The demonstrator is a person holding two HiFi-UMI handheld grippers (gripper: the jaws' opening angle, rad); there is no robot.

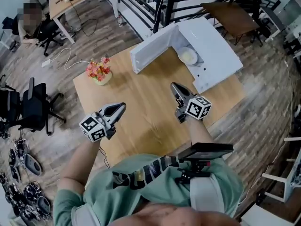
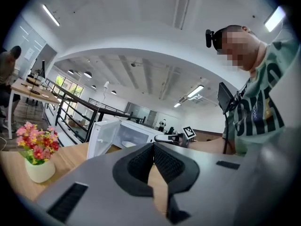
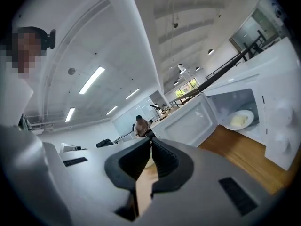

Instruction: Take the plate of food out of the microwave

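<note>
Wooden counter bore the open microwave, plate of food inside. Approach stage, seemingly: left claw and right claw were closed, empty; reaching the plate would need one opened.

The left claw is seen closed, nothing held between its jaws. Beyond it, an open microwave containing a plate and a flower pot are carried on the surface.

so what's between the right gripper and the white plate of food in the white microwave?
Only bare light wooden tabletop; the white microwave's door hangs open off to the side. Head view shows it.
</note>
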